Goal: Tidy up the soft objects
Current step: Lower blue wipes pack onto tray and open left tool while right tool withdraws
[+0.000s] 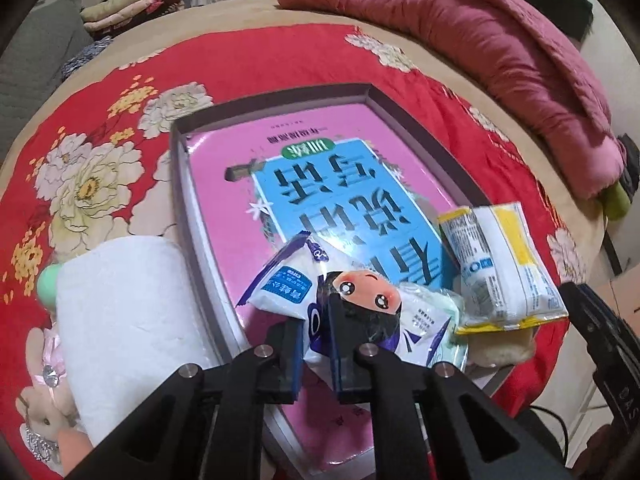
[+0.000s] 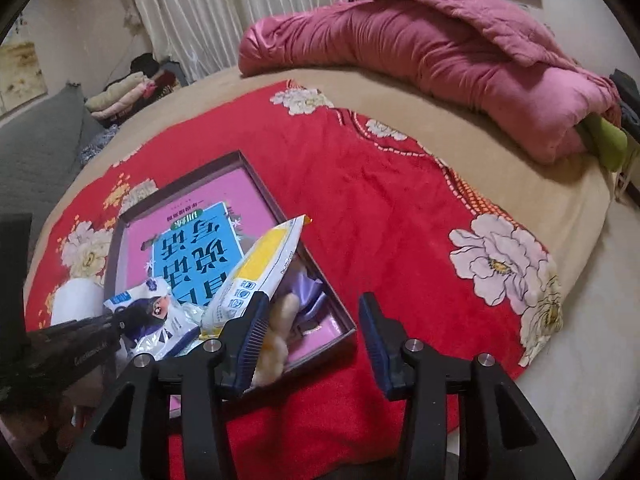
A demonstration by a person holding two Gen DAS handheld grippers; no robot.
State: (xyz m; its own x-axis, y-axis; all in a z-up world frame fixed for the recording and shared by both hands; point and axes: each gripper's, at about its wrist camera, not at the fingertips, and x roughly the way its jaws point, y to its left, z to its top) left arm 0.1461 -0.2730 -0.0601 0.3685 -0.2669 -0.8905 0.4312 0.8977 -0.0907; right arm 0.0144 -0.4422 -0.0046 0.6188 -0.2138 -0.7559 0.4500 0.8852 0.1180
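Note:
A shallow dark-walled box [image 1: 178,148] with a pink and blue printed bottom lies on the red floral bedspread; it also shows in the right wrist view [image 2: 276,200]. My left gripper [image 1: 316,344] is shut on a white and purple packet with a cartoon face [image 1: 360,300], over the box's near end. A yellow and white tissue pack [image 1: 500,264] leans on the box's right wall. A cream plush toy [image 2: 276,336] lies in the box corner by my right gripper [image 2: 312,344], which is open and empty.
A white paper roll [image 1: 128,312] and small plush dolls [image 1: 44,400] lie left of the box. A folded pink quilt [image 2: 440,52] lies at the far side of the bed. Folded clothes [image 2: 120,96] are stacked at the far left.

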